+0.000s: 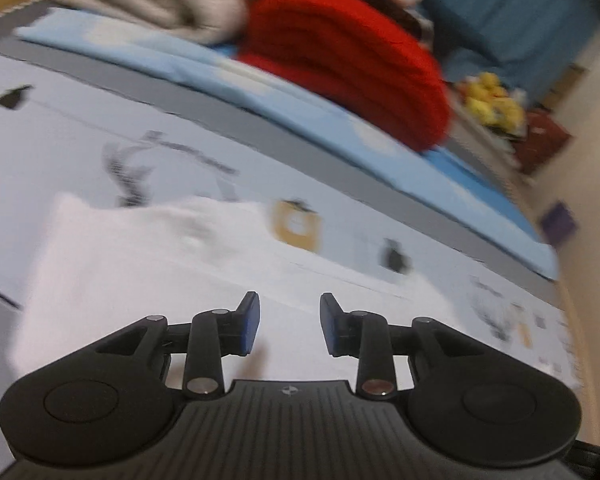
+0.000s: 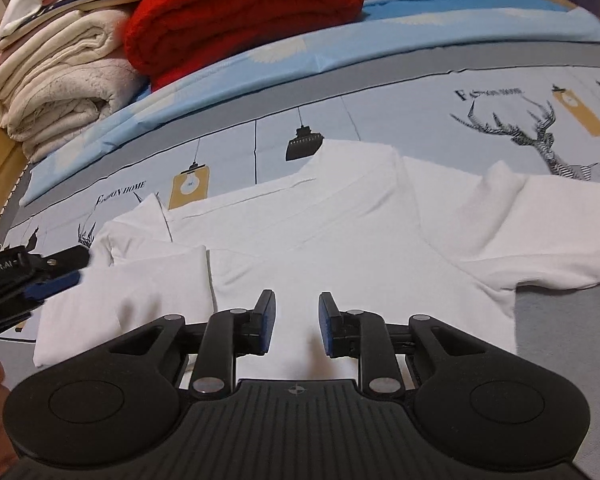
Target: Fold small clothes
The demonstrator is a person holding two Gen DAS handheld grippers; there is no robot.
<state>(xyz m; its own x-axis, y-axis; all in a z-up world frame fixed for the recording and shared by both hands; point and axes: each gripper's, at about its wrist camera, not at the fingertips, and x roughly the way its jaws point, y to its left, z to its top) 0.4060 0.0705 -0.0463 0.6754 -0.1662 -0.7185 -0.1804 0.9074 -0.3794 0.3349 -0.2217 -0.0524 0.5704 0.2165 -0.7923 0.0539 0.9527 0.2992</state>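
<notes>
White shirt [image 2: 340, 232] part-folded on bed [image 2: 380, 80]: left sleeve tucked in, right sleeve spread. Left gripper [image 1: 289, 322] and right gripper [image 2: 297, 323] spread, empty.

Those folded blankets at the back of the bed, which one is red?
The red blanket is the knitted one, piled to the right of the cream blanket in the right wrist view. The cream one is pale and quilted.

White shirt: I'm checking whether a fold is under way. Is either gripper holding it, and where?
Neither. The left gripper and right gripper both stand open above the white shirt, nothing between the pads.
</notes>
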